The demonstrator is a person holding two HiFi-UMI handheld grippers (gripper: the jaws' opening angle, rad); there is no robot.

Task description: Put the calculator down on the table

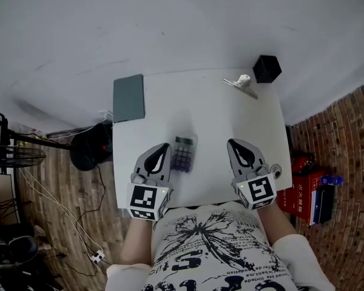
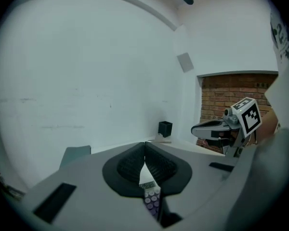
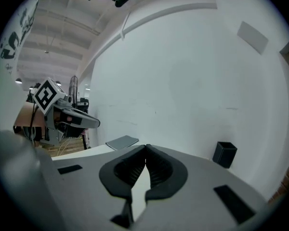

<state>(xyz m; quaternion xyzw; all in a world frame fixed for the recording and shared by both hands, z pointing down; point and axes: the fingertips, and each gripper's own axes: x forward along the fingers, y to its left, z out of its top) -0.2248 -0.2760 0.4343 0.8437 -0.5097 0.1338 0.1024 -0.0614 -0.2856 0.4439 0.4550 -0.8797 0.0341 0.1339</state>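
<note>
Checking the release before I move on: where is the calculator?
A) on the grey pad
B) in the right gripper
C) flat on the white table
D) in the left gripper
C: the calculator lies flat on the table beside the left gripper, whose jaws are shut empty.

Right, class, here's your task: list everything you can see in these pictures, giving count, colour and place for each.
table: one, white, centre
calculator: one, grey with purple keys, lying on the table
pad: one, grey, table's far left corner
box: one, black, table's far right corner
small tool: one, white and grey, beside the box
cartons: count unclear, red, floor at right
fan: one, black, floor at left
left gripper: grey, shut, empty, beside the calculator
right gripper: grey, shut, empty
</note>
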